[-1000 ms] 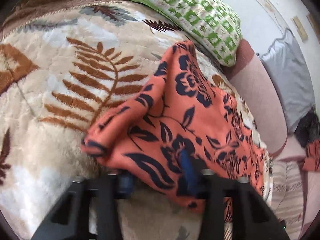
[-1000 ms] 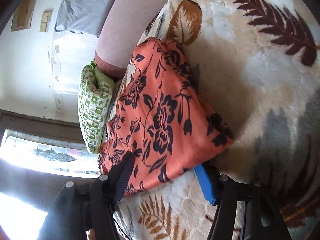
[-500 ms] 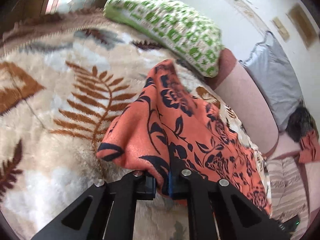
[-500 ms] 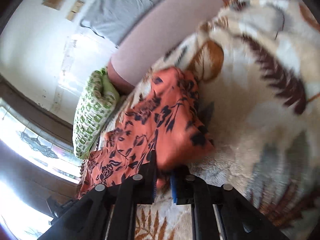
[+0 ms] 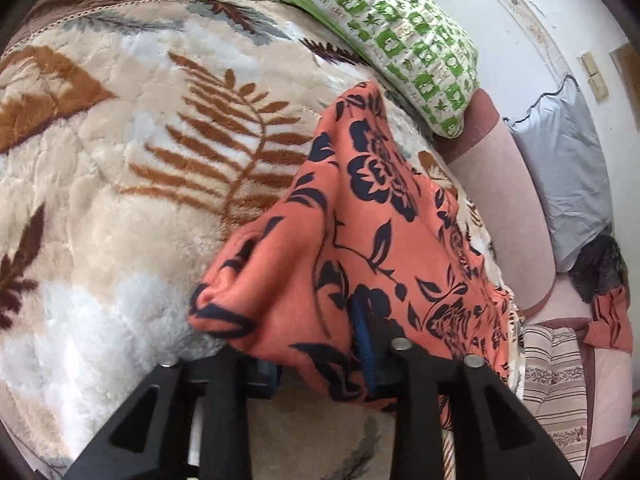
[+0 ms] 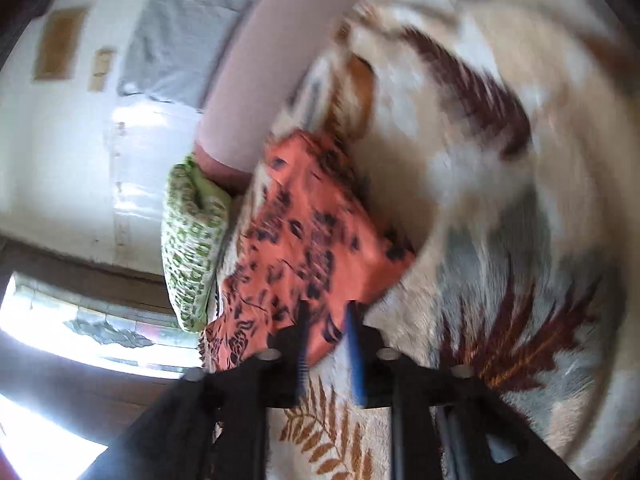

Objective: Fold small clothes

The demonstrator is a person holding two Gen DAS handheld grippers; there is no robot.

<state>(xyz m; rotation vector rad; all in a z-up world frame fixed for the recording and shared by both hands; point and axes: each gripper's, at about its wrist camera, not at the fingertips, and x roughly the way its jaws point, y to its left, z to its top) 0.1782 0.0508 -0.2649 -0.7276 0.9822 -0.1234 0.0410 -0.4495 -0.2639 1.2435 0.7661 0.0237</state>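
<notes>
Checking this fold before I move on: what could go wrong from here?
Both jaws have just been opening with the orange floral garment between them. It drapes over the left gripper, so withdrawing may drag the fold open. The right gripper may snag its corner too.

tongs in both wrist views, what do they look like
Both are black plastic with angular, triangular-cutout arms and small silver screws at the pivots. The left tongs and right tongs each carry flat blue pads on the inner finger faces. No sleeves or markings show.
</notes>
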